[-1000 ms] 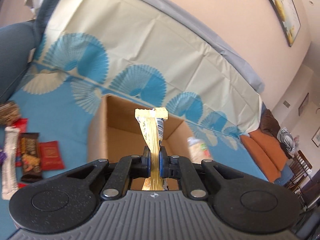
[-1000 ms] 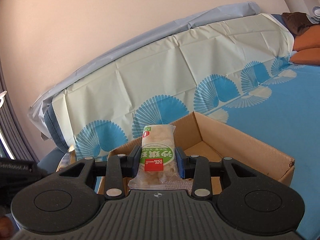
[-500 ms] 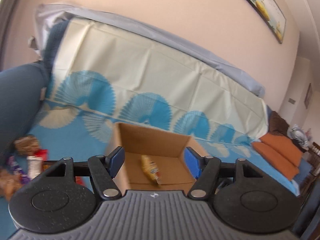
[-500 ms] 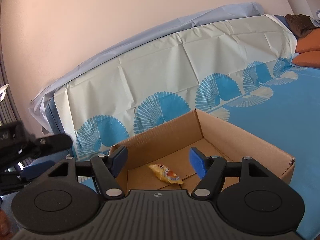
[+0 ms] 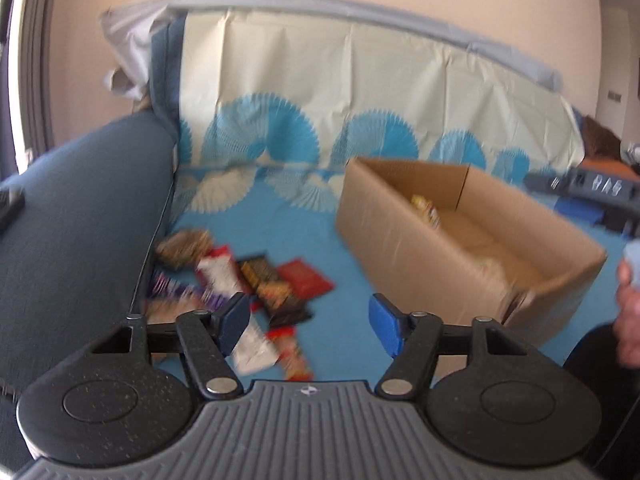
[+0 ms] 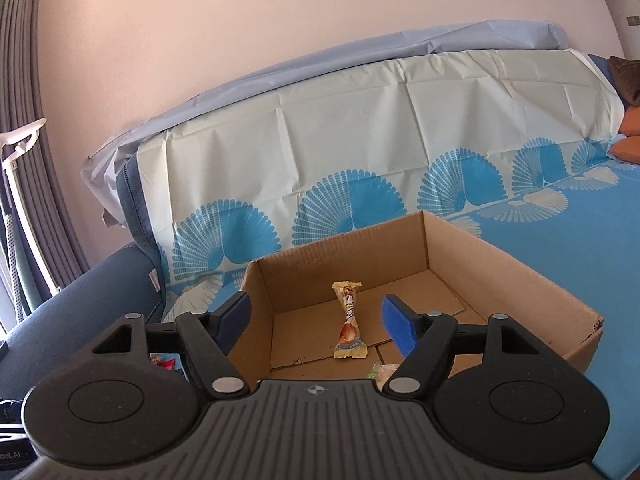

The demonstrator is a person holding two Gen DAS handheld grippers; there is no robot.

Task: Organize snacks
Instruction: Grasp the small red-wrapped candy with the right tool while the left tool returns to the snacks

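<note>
Snacks are no more in my tools: one second ago my left gripper [image 5: 308, 326] pinched the yellow wrapper bar and my right gripper [image 6: 316, 322] held a white packet with green label, and now both stand wide apart with nothing between the blue pads. Half a second ago the left one looked straight into the cardboard box [image 5: 452, 240]; now it has turned to the left, so the box sits at the right of its view and the pile of snacks [image 5: 236, 280] lies in front of it on the blue cloth [image 5: 320, 240]. This view is blurred, so I cannot read any package there.

The yellow twisted candy bar [image 6: 349, 326] lies on the floor of the box, long and thin, with crimped ends and shiny foil, and it now points away from my right gripper. A pale packet [image 6: 382, 372] shows only its edge at the near side of the box, just above the body of my tool.

The box is plain brown corrugated card, rectangular, open on top, with flaps folded flat on its bottom. The pile holds flat rectangular wrappers, red, dark brown, white and purple, touching and overlapping each other, near the dark blue armrest [image 5: 80, 220]. The cloth is smooth, creased plastic sheet with blue fan patterns on cream.
</note>
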